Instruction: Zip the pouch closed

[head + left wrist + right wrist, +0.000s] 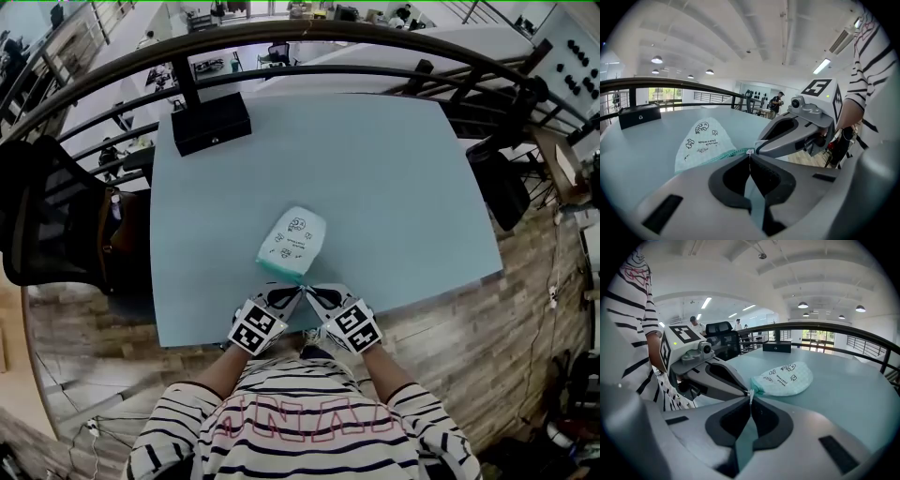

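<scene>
pouch (293,242) print: too small to read | person (300,427): cut off below

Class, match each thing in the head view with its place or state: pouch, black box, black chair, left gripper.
1 pouch
2 black box
3 black chair
4 left gripper

a at the far left corner of the table
b off the table, beyond its left edge
c jaws shut at the pouch's near end
d lying flat near the table's front edge

Pairs: 1-d, 2-a, 3-b, 4-c
</scene>
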`<state>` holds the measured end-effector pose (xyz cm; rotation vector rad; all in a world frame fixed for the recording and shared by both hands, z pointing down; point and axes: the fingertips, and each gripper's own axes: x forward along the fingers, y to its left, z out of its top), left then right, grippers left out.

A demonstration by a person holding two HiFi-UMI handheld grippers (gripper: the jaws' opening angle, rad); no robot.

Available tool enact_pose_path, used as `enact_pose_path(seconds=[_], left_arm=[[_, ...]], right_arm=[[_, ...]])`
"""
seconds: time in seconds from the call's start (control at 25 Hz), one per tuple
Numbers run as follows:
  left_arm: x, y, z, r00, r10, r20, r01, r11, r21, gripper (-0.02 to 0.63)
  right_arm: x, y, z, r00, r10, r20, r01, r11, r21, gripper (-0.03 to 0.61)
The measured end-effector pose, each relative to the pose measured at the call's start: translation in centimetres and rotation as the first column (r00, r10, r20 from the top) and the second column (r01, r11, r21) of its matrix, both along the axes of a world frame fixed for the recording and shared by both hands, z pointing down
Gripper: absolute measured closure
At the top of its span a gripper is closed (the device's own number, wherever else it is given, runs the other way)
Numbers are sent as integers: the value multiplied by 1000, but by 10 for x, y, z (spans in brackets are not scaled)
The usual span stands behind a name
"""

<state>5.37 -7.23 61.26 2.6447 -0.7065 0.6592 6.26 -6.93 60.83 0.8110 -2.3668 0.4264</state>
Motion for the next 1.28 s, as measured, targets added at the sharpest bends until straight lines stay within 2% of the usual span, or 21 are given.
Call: enact_pose_path(seconds=[0.32,0.48,0.96,1.28], left_arm=[[1,-8,0,998,-66,-17,65,997,-52,588],[-1,-12,4,996,-91,0,91,994,-58,588],[6,-21,9,992,-127,20,128,987,-99,586],[-18,-36,20,976,-212,56,218,967,-133,588]], right_arm=[[10,-3,-3,1000,10,-22,-10,1000,3,543],[11,-4,-3,1000,8,-28,-8,1000,-1,543],[22,-11,-2,999,4,-42,-5,1000,-11,543],[40,-18,-1,999,24,-33,-25,1000,-16,543]])
